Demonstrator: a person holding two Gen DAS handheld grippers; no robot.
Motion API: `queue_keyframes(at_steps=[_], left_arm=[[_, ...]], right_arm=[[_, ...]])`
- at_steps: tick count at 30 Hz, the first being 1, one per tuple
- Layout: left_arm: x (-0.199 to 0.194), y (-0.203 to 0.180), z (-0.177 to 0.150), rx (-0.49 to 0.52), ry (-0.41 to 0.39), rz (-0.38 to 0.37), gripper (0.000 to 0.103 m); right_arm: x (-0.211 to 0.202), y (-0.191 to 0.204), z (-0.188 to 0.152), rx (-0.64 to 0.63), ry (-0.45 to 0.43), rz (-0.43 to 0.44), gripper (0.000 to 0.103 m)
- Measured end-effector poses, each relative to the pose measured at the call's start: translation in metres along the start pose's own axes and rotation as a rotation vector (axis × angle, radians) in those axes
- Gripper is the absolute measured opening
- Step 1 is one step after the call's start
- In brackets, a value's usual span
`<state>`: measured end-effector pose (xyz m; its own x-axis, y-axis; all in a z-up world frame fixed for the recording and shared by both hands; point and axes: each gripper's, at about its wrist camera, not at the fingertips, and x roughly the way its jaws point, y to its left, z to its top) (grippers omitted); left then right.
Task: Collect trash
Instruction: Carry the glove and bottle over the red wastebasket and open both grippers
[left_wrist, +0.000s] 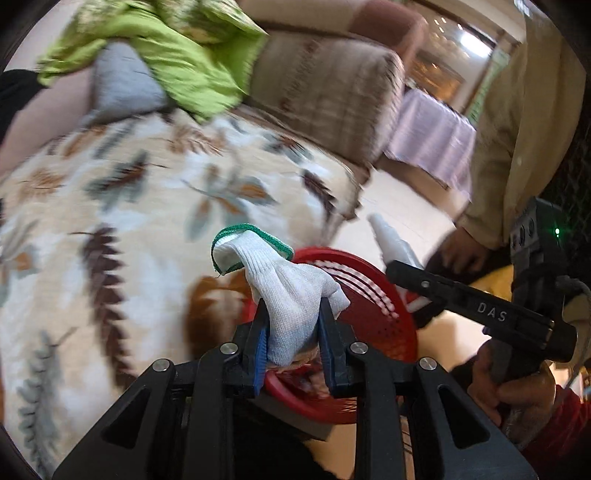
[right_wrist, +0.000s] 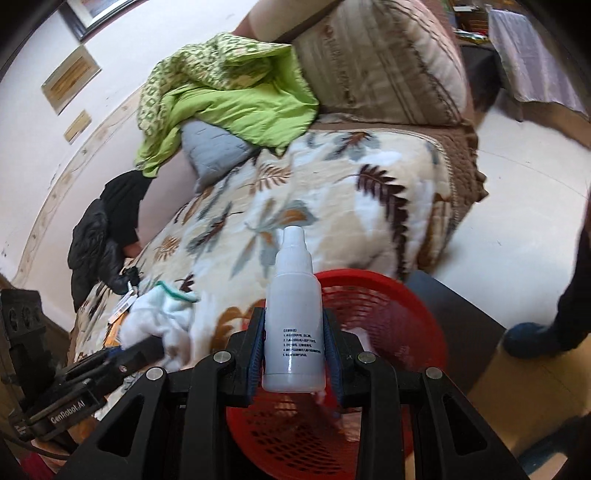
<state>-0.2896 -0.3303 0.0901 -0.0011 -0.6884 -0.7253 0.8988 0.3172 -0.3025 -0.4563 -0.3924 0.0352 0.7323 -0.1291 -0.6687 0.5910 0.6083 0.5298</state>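
Observation:
My left gripper (left_wrist: 291, 314) is shut on a white knitted glove (left_wrist: 288, 291) with a green cuff, held above a red plastic basket (left_wrist: 373, 317). The right gripper (right_wrist: 293, 325) is shut on a white plastic bottle (right_wrist: 293, 314) standing upright between its blue pads, over the same red basket (right_wrist: 388, 317). In the left wrist view the bottle (left_wrist: 391, 240) shows to the right, with the other gripper's black body (left_wrist: 480, 314) under it. The glove (right_wrist: 162, 317) shows low left in the right wrist view. Some scraps lie inside the basket, half hidden.
The basket sits on a dark stand (right_wrist: 454, 314) beside a sofa with a leaf-print blanket (right_wrist: 295, 206). A green quilt (right_wrist: 229, 92), a grey cushion (right_wrist: 214, 147) and a black jacket (right_wrist: 99, 243) lie on the sofa. A person in a tan top (left_wrist: 517, 129) stands right.

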Motion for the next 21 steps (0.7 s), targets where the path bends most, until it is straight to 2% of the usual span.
queue_keyframes(at_steps=[1,2,3,6,12,17,21], left_arm=[[0.007,-0.004,0.001,0.002,0.02,-0.008,0.029],[0.016,-0.006,0.001,-0.002,0.049,-0.018,0.039],[0.025,-0.007,0.001,-0.017,0.083,-0.031,0.043],[0.027,-0.003,-0.001,-0.06,0.102,-0.057,0.044],[-0.01,0.021,-0.005,-0.091,0.023,0.005,0.044],[-0.05,0.06,-0.01,-0.129,-0.056,0.116,0.047],[-0.086,0.107,-0.024,-0.209,-0.106,0.196,0.051]], right_arm=[[0.002,-0.003,0.0,0.006,0.011,-0.009,0.034],[0.004,-0.006,0.0,0.015,0.02,-0.021,0.034],[0.003,-0.01,0.0,0.023,0.021,-0.026,0.038],[-0.002,-0.015,0.0,0.026,0.005,-0.042,0.038],[0.002,0.01,0.008,-0.018,-0.006,0.017,0.039],[0.028,0.062,0.011,-0.106,0.037,0.106,0.041],[0.057,0.116,0.003,-0.179,0.099,0.194,0.043]])
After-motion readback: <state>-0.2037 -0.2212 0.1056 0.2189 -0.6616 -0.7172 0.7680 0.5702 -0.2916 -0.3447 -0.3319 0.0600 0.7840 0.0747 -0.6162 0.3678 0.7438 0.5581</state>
